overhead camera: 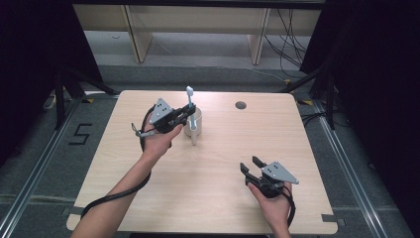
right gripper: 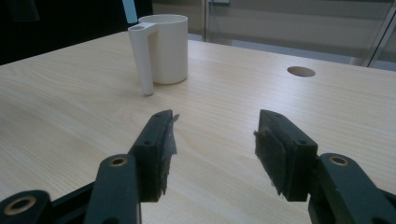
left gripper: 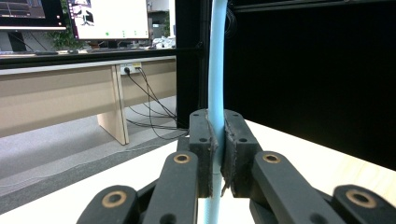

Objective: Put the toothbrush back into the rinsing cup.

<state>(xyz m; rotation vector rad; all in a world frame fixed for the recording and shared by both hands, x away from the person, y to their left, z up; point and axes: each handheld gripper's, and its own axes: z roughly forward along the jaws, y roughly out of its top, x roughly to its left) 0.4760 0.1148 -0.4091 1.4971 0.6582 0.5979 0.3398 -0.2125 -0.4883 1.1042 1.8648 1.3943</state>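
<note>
**Toothbrush held above a handled cup**

The left gripper (overhead camera: 189, 112) is clamped on the upright pale-blue toothbrush (left gripper: 217, 70), whose handle passes between the pads over the white cup (overhead camera: 194, 124) near the far middle of the wooden table (overhead camera: 148, 198). The right gripper (overhead camera: 250, 165), jaws apart and empty, hovers at the near right.

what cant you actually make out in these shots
- Inside of the white cup: right gripper view looks from the side, its wall hides the contents.
- Lower end of the light blue toothbrush: left gripper view, cut off by the bottom edge; high view, left gripper covers it.
- Toothbrush bristles: high view, too small.
</note>
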